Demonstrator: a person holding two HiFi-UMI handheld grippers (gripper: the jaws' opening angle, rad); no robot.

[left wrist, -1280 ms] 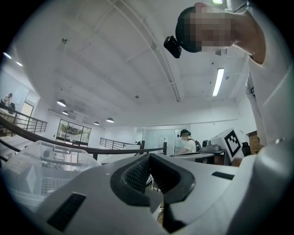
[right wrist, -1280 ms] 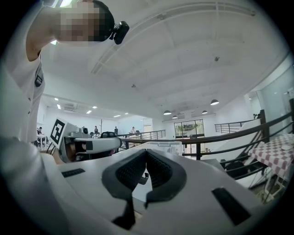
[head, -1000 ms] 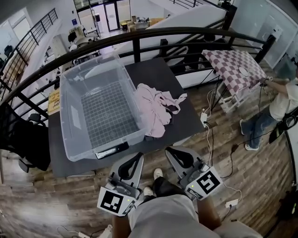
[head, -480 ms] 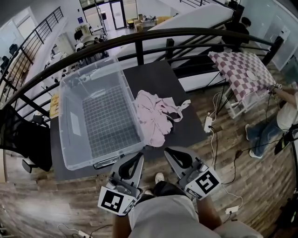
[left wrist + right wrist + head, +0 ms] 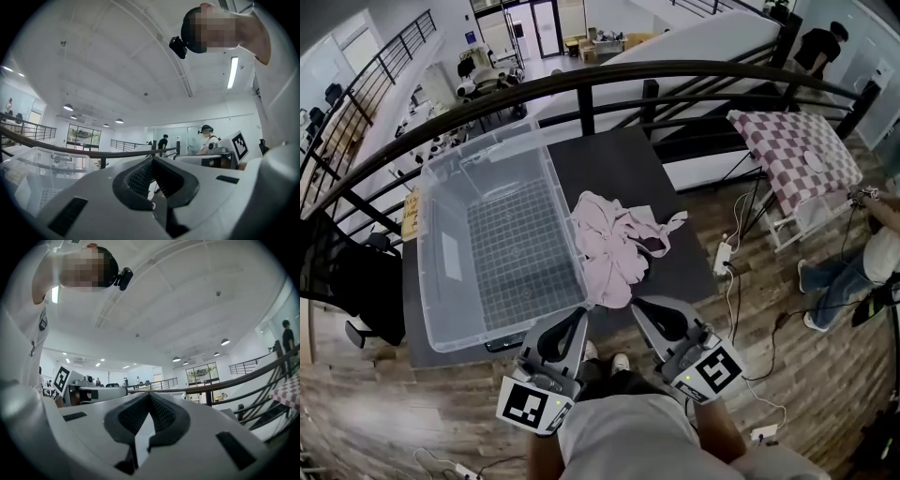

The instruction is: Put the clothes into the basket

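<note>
The basket (image 5: 441, 216) sits left on the surface (image 5: 619, 164), the pink clothes (image 5: 614, 246) just right of it, and the near left tool (image 5: 577, 319) and right tool (image 5: 641, 307), both pressed together and empty, would likely shove the heap rightward unless spread first.

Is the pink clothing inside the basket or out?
Out: the pink clothing lies crumpled on the dark table beside the clear basket, which holds no clothes.

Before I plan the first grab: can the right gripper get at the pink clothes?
Likely yes: the right gripper, shut and empty, sits just short of the pink clothes, nothing between them.
</note>
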